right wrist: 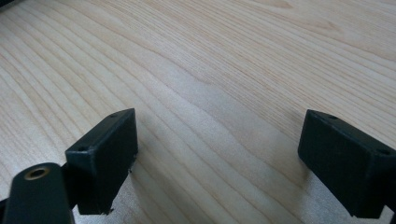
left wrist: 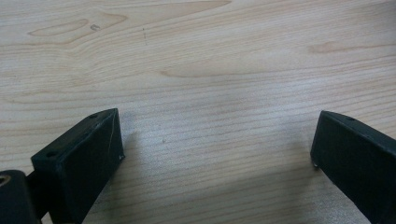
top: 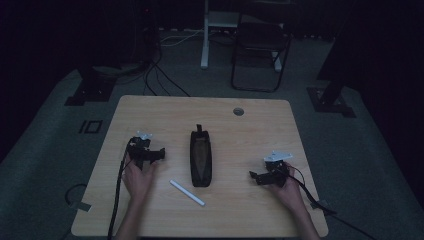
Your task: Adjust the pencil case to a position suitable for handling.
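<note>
Both forearms come in from the near edge, well apart. The left hand (top: 138, 176) holds the left tool (top: 159, 154) with jaws pointing inward; the right hand (top: 287, 187) holds the right tool (top: 253, 176) likewise. Each tool's jaws stand wide apart with nothing between them.

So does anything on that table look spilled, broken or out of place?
Nothing stands out. The dark pouch lies open in the middle of the wooden table, a white pen-like stick lies slanted just beside it, and both the left gripper and right gripper rest open, holding nothing.
</note>
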A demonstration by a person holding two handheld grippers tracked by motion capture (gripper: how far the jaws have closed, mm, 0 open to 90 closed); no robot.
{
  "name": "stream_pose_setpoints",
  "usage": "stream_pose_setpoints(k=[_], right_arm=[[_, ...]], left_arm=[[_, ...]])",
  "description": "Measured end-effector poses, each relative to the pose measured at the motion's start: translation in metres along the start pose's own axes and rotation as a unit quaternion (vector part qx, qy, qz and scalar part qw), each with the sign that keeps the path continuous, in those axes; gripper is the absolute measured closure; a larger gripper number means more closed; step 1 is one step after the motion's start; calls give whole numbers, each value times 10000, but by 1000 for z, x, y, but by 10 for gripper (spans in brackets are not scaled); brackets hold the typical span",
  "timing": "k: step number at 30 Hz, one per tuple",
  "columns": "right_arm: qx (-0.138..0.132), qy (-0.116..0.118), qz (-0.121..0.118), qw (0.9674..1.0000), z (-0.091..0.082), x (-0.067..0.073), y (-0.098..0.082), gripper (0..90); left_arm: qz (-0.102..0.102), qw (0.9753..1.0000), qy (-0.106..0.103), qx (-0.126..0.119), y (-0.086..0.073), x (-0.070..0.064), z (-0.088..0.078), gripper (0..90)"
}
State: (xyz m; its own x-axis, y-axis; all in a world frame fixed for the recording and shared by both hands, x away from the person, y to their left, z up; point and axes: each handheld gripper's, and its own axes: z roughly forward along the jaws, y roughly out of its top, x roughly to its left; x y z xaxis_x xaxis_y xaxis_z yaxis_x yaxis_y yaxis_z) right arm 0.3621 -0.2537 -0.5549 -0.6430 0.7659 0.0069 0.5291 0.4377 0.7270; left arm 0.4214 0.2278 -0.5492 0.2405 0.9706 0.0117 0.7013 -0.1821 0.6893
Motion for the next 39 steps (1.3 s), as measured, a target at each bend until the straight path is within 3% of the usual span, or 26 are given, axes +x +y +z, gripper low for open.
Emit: stream_pose_setpoints(k=[15, 19, 22, 28, 33, 39], right_arm=[[-2, 62, -74, 10000, 1, -1, 1, 123], [-23, 26, -27, 10000, 0, -1, 0, 154], [-10, -40, 54, 10000, -3, 1, 1, 235], [-12, 30, 48, 10000, -8, 9, 5, 284], [-118, 75, -100, 9999, -15, 29, 18, 285], [-136, 71, -167, 9997, -20, 43, 25, 303]], left_arm=[[-5, 10000, 2, -3, 0, 0, 0, 27], [-4, 10000, 2, -4, 0, 0, 0, 27], [-12, 10000, 22, 0, 0, 1, 0, 27], [-50, 10000, 60, 3, 0, 1, 0, 27], [-50, 10000, 62, 4, 0, 1, 0, 27], [-49, 10000, 61, 6, 0, 1, 0, 27]])
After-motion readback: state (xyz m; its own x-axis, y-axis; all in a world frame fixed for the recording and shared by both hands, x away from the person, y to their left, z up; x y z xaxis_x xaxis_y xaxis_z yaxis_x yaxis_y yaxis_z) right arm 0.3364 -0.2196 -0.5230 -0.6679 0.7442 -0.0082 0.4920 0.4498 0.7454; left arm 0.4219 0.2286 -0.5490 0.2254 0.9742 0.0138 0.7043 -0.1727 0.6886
